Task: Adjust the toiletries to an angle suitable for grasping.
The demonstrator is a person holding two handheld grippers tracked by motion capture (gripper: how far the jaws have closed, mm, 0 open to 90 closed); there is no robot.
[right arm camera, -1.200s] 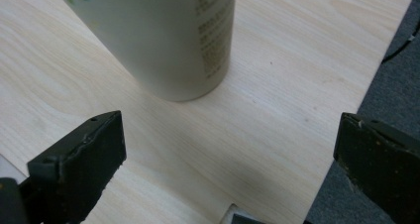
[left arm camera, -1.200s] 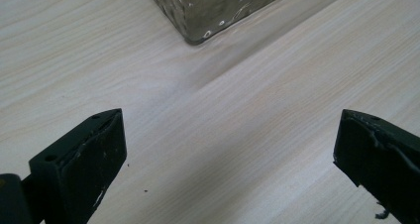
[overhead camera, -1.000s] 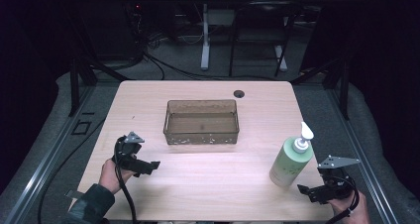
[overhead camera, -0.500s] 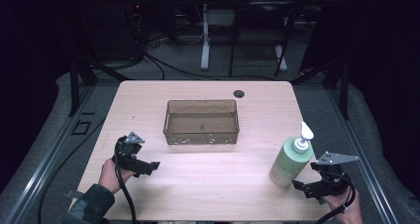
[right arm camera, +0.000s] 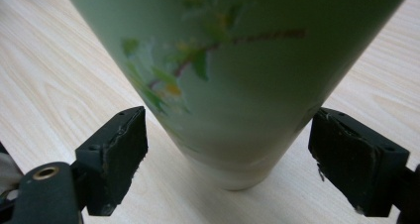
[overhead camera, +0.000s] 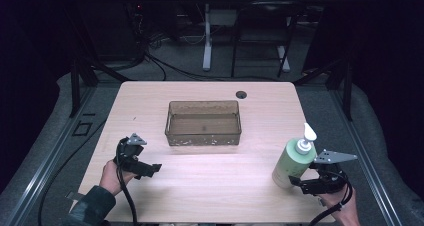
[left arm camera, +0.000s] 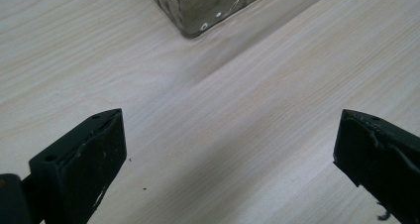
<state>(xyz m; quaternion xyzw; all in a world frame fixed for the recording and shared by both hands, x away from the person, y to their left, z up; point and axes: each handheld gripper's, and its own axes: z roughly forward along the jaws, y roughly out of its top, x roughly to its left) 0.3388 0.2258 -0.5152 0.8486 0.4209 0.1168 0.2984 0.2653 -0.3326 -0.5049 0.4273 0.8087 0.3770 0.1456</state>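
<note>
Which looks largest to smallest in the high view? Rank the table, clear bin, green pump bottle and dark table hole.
1. table
2. clear bin
3. green pump bottle
4. dark table hole

Left hand-held gripper (overhead camera: 150, 170): held low at the near left of the counter (overhead camera: 210, 196), forearm entering from the near edge, jaws wide apart and pointing right, nothing between them. Right hand-held gripper (overhead camera: 299, 182): held at the near right, jaws pointing left; they have just been closing, with the bottle (overhead camera: 292, 161) between them, the right pad at its side, a gap at the left.
</note>
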